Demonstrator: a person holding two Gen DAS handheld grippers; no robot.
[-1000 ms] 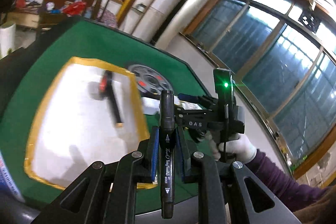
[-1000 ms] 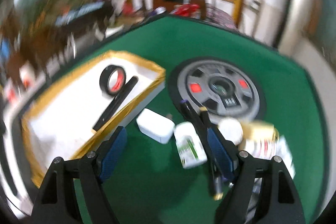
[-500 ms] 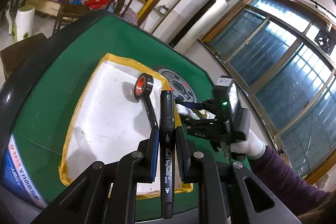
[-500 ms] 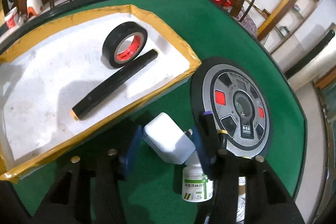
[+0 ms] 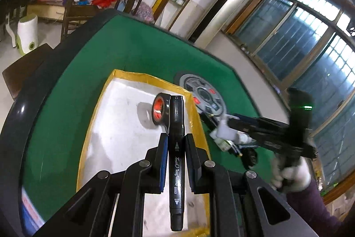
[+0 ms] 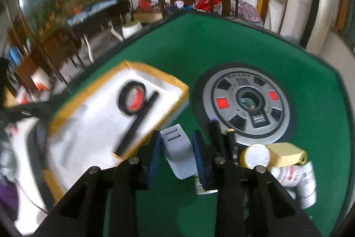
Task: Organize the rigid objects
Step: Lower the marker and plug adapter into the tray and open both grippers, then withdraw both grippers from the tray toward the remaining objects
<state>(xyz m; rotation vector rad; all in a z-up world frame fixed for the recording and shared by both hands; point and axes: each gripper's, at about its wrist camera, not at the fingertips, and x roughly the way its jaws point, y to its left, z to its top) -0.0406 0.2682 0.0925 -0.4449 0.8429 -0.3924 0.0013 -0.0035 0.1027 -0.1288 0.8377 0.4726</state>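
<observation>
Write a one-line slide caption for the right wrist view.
Right gripper closing on a white charger beside the yellow-edged tray holding tape.

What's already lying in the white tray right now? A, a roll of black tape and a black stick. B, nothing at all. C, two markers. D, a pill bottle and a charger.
A: the right wrist view shows the tape roll and the black stick lying inside the tray.
</observation>
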